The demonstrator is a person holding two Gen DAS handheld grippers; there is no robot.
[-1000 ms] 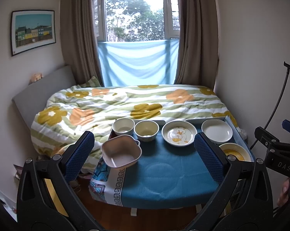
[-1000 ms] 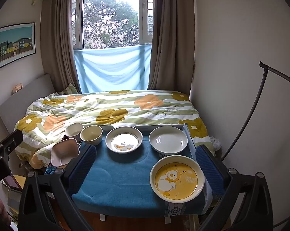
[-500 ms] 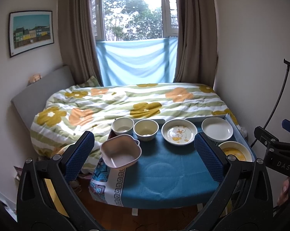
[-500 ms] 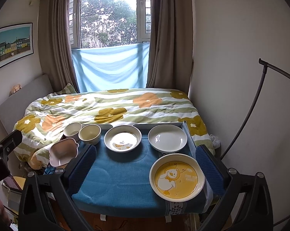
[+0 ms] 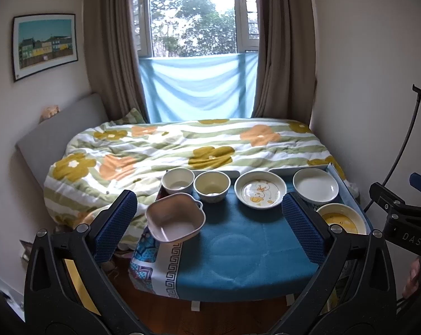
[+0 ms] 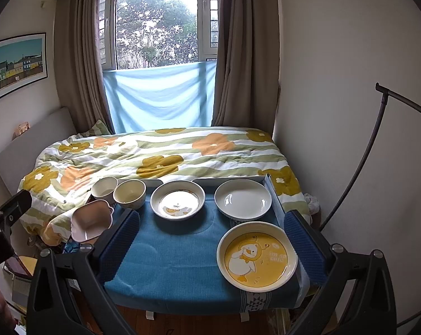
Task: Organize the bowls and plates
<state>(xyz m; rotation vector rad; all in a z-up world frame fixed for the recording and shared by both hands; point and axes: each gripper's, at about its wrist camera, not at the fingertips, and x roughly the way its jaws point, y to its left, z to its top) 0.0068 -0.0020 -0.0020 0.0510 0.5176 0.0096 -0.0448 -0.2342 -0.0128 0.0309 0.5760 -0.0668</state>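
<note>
A small table with a blue cloth (image 5: pixel 238 254) (image 6: pixel 171 262) holds the dishes. Along its far edge stand a white bowl (image 5: pixel 178 181) (image 6: pixel 104 189), a cream bowl (image 5: pixel 212 185) (image 6: pixel 130 193), a duck-print plate (image 5: pixel 260 189) (image 6: pixel 177 203) and a plain white plate (image 5: pixel 315 185) (image 6: pixel 242 199). A pink square bowl (image 5: pixel 174 220) (image 6: pixel 91 220) sits at the near left corner. A yellow duck plate (image 6: pixel 256 255) (image 5: pixel 341 217) lies at the near right. My left gripper (image 5: pixel 210 223) and right gripper (image 6: pixel 210 243) hover open before the table, holding nothing.
A bed with a flowered quilt (image 5: pixel 182 150) lies right behind the table, under a curtained window. A black lamp stand (image 6: pixel 363 162) curves along the right wall. Wooden floor (image 5: pixel 238 315) shows below the table's front edge.
Both views have drifted slightly, the dishes sitting a touch higher in frame. No dish has moved and both grippers stay open.
</note>
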